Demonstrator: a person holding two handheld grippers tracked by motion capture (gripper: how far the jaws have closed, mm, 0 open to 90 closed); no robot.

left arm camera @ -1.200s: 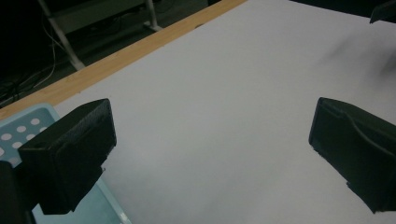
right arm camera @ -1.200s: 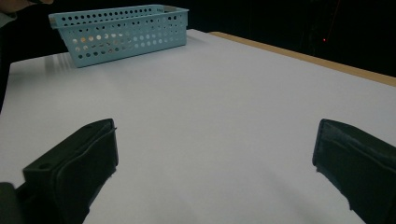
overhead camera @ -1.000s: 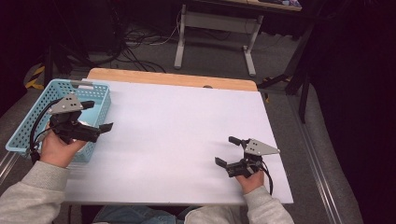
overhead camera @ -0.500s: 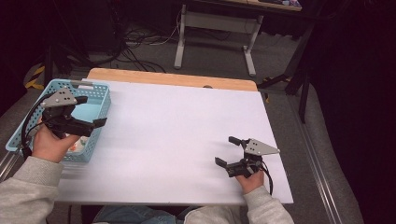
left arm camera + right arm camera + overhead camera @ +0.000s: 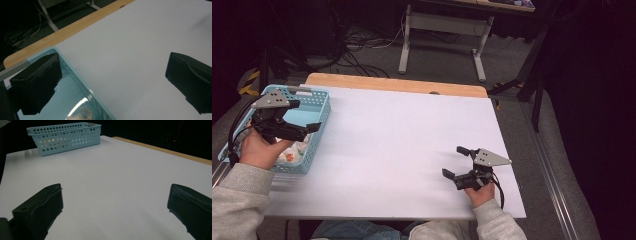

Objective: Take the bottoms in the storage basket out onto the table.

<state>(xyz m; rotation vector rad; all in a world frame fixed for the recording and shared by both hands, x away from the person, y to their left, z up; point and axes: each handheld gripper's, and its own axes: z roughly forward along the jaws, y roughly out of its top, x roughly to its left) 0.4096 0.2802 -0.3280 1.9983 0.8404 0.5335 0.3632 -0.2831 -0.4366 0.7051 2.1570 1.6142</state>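
Table (image 5: 402, 135) with a white top and a wooden strip along its far edge carries a light blue perforated basket (image 5: 314, 107) at its left edge. The left gripper (image 5: 307, 127) hangs over the basket, jaws spread wide, one above the basket's inside and one past its rim. Something small and pale (image 5: 80, 113) lies in the basket; I cannot tell what. The right gripper (image 5: 457, 162) rests near the table's near right corner, jaws wide, holding nothing.
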